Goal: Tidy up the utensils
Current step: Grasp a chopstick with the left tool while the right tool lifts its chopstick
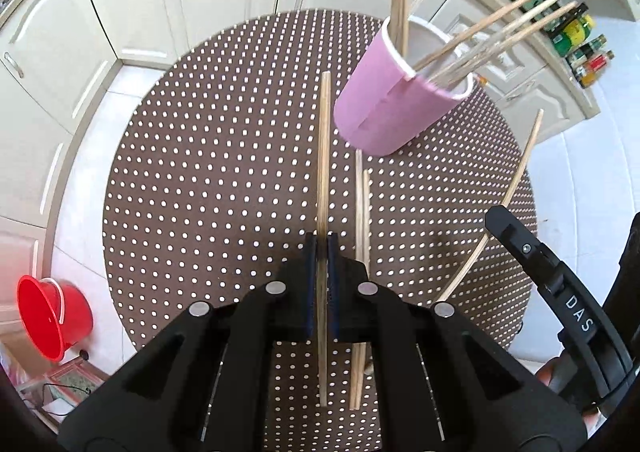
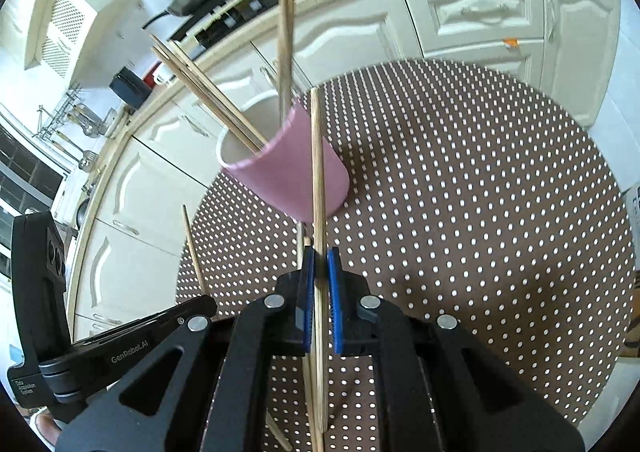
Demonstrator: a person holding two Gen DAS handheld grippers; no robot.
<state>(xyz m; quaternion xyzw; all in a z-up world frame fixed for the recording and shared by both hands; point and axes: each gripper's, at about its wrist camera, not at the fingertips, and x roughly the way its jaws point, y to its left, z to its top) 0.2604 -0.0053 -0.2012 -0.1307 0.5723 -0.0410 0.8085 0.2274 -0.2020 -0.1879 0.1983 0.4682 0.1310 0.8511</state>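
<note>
Nearest in the left wrist view, the left gripper (image 1: pixel 322 248) is clamped tight on a single wooden chopstick (image 1: pixel 323 172), which runs up between its blue pads and points toward the far side of the round dotted table (image 1: pixel 200 180). In the right wrist view the right gripper (image 2: pixel 320 264) is likewise closed on its own chopstick (image 2: pixel 317 172), pinched between the blue pads.

Just beyond the left gripper's tips, two loose chopsticks (image 1: pixel 362 212) lie side by side on the dotted cloth, so not everything is gathered yet.

Farther off stands the pink cup (image 1: pixel 396 100), near the table's far right in the left view, already holding several chopsticks that fan out over its white rim.

The step in hand looks like the carry: each gripper has a stick and the cup is the likely destination. Next, each stick needs its lower end brought over the cup's mouth, tipped steeper, and released without knocking the standing sticks or tipping the light cup.
</note>
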